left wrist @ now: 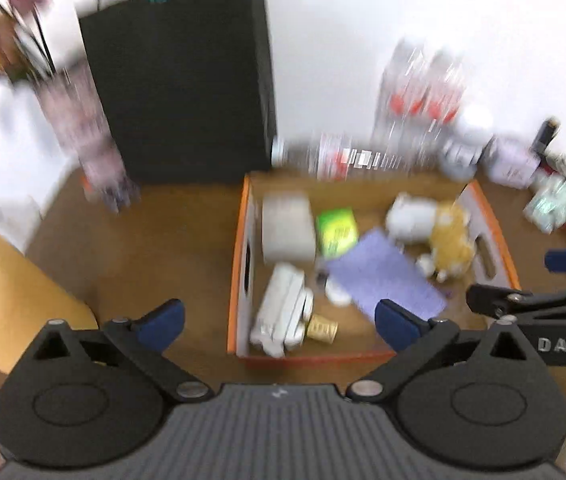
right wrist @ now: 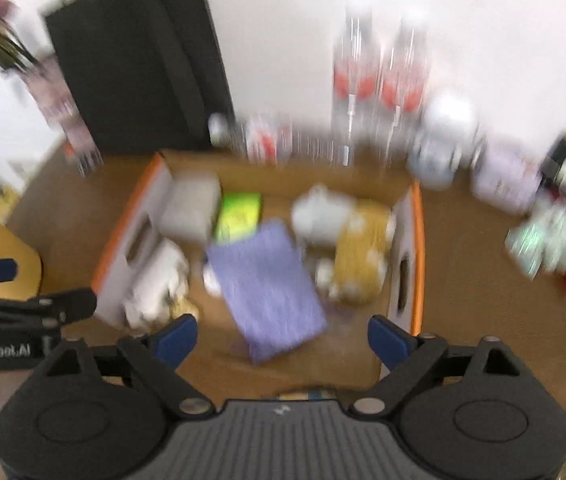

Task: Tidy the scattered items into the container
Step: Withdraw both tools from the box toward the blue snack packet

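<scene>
Cardboard box [left wrist: 243,240] with orange rims, open at the top, stands on the brown table [left wrist: 143,240] and fills the middle of both wrist views. Inside it, a purple cloth [left wrist: 387,276] lies tilted across the centre. A green packet [left wrist: 337,232] lies just beyond the cloth, beside a pale grey block [left wrist: 287,226] in the far left corner. A white folded item [left wrist: 283,312] lies along the left wall, with a small gold tin [left wrist: 323,326] touching its near end. A white and tan plush toy [left wrist: 435,232] occupies the far right part of the box.

Left gripper [left wrist: 279,316] hovers above the near edge of the box, its blue-padded fingers spread wide with nothing between them. Right gripper [right wrist: 283,336] hangs over the near half of the box, likewise spread wide and holding nothing; the purple cloth shows between its fingers but apart from them. Each gripper appears at the edge of the other's view.

Beyond the box, clear bottles [right wrist: 379,80] with red labels stand against the white wall, and one lies on its side just behind the far rim. A black bag [left wrist: 179,80] stands at the far left. Further packets [right wrist: 551,240] lie on the table to the right, well apart from the box. Motion blur hides finer detail.
</scene>
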